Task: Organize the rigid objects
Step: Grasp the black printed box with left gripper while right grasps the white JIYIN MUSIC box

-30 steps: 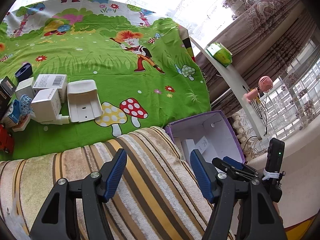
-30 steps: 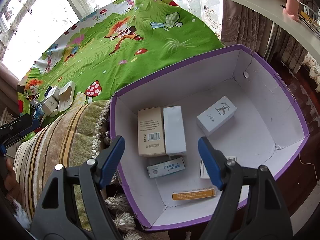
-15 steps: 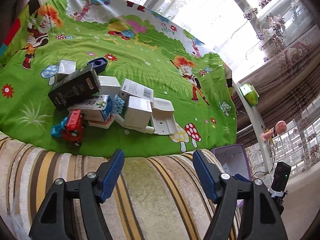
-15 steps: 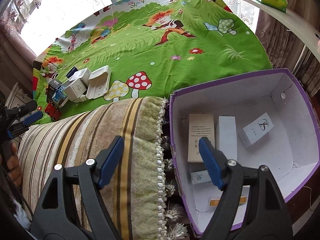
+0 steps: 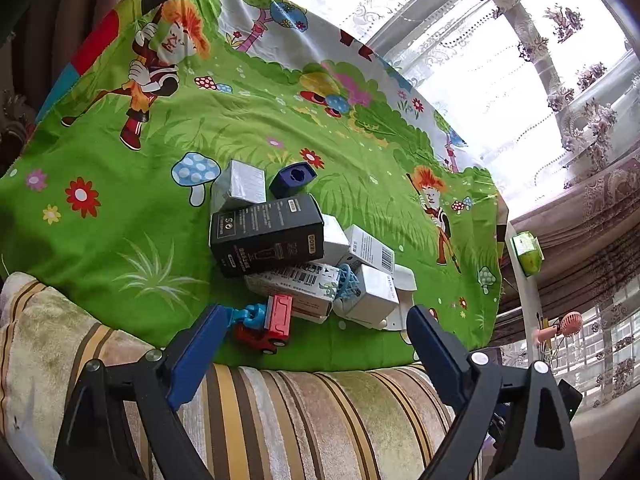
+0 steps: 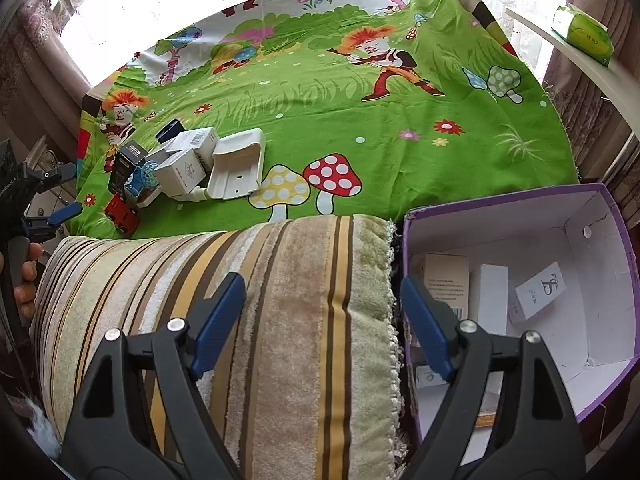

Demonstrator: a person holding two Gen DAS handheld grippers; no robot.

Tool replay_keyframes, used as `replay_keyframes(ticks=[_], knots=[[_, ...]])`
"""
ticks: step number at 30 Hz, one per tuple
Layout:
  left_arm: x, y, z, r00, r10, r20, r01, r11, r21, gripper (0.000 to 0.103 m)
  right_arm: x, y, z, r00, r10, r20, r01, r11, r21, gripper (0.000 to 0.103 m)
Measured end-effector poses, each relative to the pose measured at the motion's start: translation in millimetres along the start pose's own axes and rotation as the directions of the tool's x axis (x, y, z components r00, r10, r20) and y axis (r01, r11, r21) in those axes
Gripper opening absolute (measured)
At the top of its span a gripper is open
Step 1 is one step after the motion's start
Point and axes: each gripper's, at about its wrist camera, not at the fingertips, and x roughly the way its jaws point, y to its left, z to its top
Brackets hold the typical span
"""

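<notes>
Left gripper (image 5: 316, 344) open, lining up on red toy truck (image 5: 266, 326) at bed edge; right gripper (image 6: 322, 324) open, empty; next: reach, pinch.

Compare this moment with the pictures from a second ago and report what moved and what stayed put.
Both hand-held grippers swung left, away from the purple box. The left hand-held gripper now faces the pile of small boxes and the red toy truck; the right hand-held gripper has left the box and hangs over the striped cushion. Nothing was gripped or released: both stay open and empty. The pile and the box's contents lie unchanged.
</notes>
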Motion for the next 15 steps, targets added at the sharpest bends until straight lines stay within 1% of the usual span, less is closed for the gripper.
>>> replay_keyframes(ticks=[4, 8, 12, 15], knots=[[10.1, 4.0, 16.3, 1.0, -0.01, -0.019, 0.01, 1.0, -0.018, 0.096, 4.4, 14.6, 8.3, 1.0, 0.008, 0.0, -0.008, 0.999, -0.032, 0.083], [21.7, 9.3, 28.4, 0.999, -0.001, -0.037, 0.0, 1.0, -0.032, 0.097, 10.3, 28.9, 18.6, 1.0, 0.021, 0.0, -0.021, 0.999, -0.049, 0.084], [35.2, 21.0, 38.0, 0.997, -0.008, -0.079, 0.003, 0.998, -0.064, 0.098, 16.7, 49.3, 26.9, 0.999, 0.043, -0.008, -0.044, 0.995, -0.089, 0.084], [40.9, 28.3, 44.1, 0.997, 0.002, -0.081, -0.009, 0.997, -0.082, 0.1, 21.2, 66.6, 32.1, 0.998, 0.061, -0.013, -0.062, 0.99, -0.125, 0.084]])
